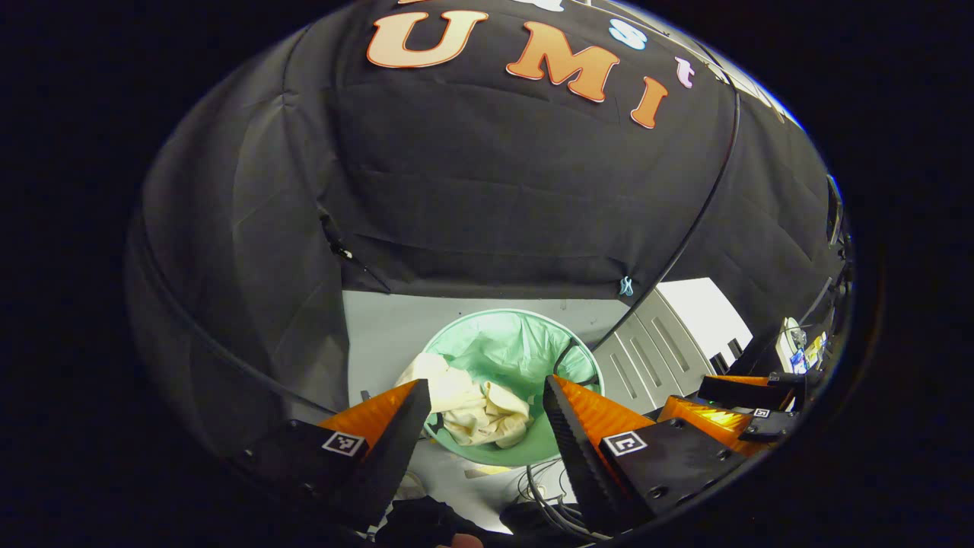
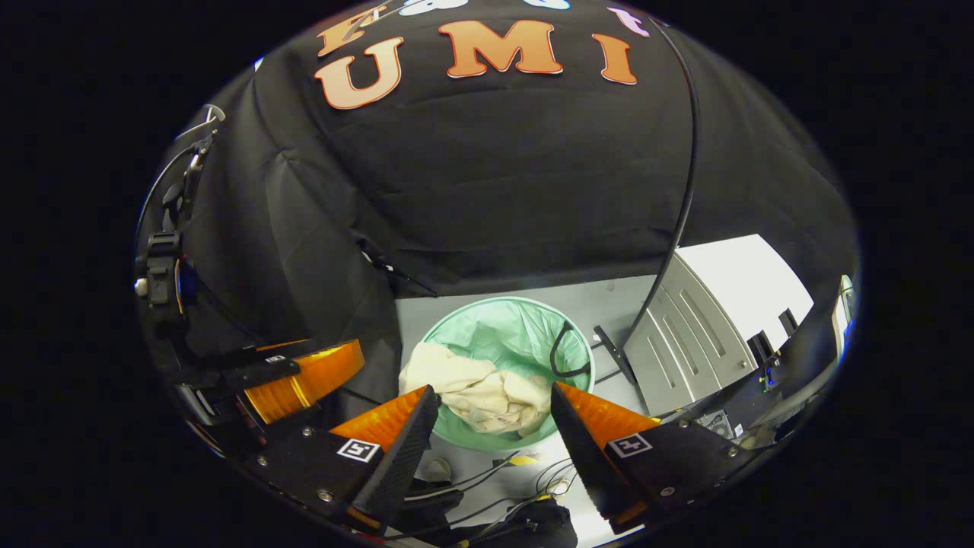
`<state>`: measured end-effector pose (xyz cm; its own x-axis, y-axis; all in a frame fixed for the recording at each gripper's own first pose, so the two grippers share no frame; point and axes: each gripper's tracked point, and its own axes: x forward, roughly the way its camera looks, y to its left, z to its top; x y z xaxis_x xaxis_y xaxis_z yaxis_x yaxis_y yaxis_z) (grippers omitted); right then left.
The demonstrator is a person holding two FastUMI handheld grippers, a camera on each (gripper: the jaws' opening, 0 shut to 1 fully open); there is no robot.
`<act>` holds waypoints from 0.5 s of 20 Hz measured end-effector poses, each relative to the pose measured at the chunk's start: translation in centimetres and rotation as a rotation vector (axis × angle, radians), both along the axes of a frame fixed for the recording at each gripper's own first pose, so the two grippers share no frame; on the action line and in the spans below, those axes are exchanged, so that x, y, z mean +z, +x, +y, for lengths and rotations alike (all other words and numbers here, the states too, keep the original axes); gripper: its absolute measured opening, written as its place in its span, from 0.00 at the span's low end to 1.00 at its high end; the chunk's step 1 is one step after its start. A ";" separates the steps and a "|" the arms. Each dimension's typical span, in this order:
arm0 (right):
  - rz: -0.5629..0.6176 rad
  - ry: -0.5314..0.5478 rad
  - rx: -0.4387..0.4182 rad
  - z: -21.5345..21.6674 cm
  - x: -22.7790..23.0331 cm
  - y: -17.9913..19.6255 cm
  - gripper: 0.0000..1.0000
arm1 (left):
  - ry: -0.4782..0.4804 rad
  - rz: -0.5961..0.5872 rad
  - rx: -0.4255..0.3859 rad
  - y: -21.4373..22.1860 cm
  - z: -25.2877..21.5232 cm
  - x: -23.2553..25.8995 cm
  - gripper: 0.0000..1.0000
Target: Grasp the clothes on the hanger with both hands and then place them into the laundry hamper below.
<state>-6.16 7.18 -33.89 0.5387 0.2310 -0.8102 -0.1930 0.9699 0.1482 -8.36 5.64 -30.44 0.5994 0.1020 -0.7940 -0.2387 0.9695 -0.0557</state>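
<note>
The cream clothes (image 1: 472, 407) are lying bunched inside the laundry hamper (image 1: 525, 350), draping over its near rim. Both the left tongs (image 1: 483, 399) and right tongs (image 2: 494, 403) are hovering above the hamper, spread wide and gripping nothing. Lifting straight upward looks safest, avoiding snagging the cloth.

A pale grey floor (image 2: 525, 293) carries the green-lined hamper (image 2: 456, 323) and cables (image 2: 494, 476).

a grey slatted cabinet (image 2: 689, 327) stands right of centre on the pale floor (image 2: 487, 293). loose cables (image 2: 525, 487) lie near, a black cable (image 2: 689, 152) hanging down the far wall.
</note>
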 end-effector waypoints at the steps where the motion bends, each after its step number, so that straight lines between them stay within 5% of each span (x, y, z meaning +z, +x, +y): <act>1: -0.001 0.009 -0.005 0.1 0.1 0.0 0.94 | -0.005 -0.013 0.000 0.2 -0.1 0.4 1.00; 10: -0.194 0.067 -0.043 -0.6 9.0 3.1 0.95 | 0.071 -0.233 -0.062 3.6 -0.5 8.5 0.98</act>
